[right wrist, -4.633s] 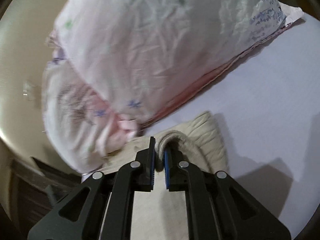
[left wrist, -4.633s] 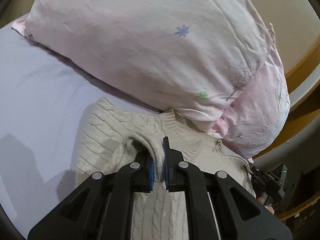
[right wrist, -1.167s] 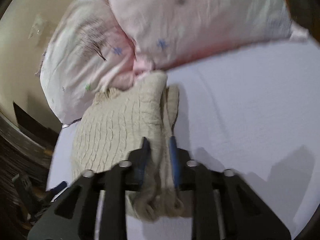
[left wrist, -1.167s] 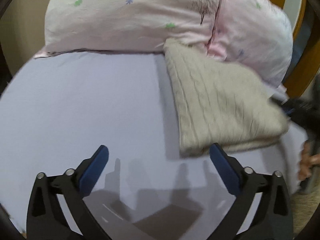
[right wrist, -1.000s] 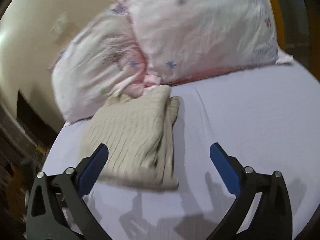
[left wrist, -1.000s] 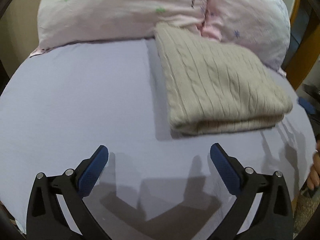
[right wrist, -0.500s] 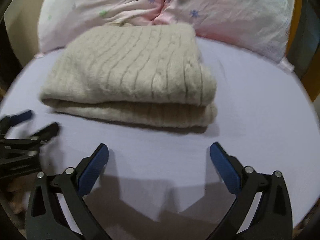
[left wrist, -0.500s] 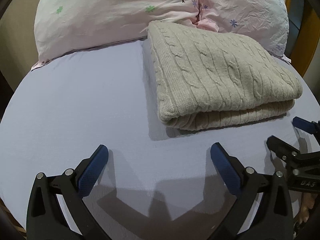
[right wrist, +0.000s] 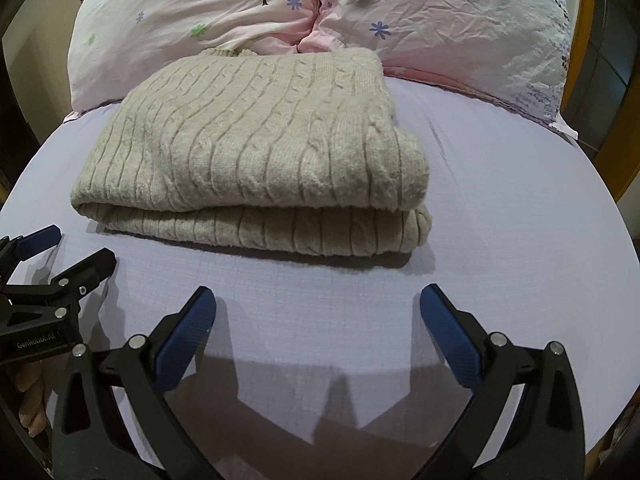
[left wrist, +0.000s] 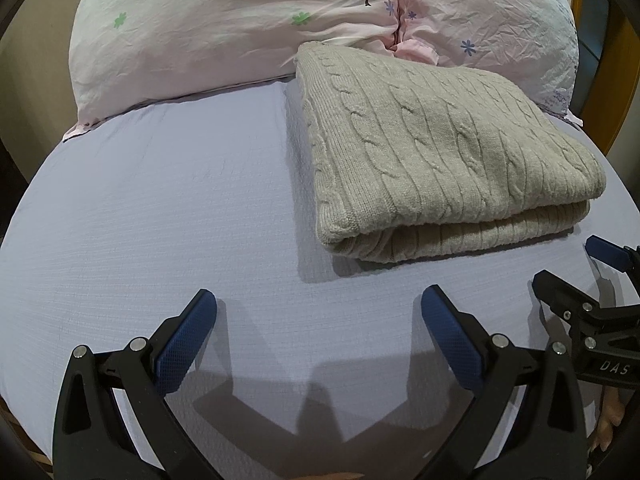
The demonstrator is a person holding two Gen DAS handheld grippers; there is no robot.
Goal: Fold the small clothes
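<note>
A beige cable-knit sweater (left wrist: 432, 152) lies folded in a thick rectangle on the lavender bed sheet (left wrist: 160, 208), its far edge against the pillows. It also shows in the right wrist view (right wrist: 260, 140). My left gripper (left wrist: 318, 316) is open and empty, held over the sheet in front of the sweater and to its left. My right gripper (right wrist: 318, 314) is open and empty, held in front of the sweater's near folded edge. Each gripper shows at the edge of the other's view, the right one (left wrist: 592, 276) and the left one (right wrist: 56, 256).
Two pink floral pillows (left wrist: 240, 20) (right wrist: 440, 12) lie along the head of the bed behind the sweater. A wooden bed frame (left wrist: 620, 52) runs along the right. The sheet (right wrist: 520, 220) stretches bare to the right of the sweater.
Both grippers let go of the sweater, opened wide and pulled back toward the near edge of the bed. The sweater now lies folded and still.
</note>
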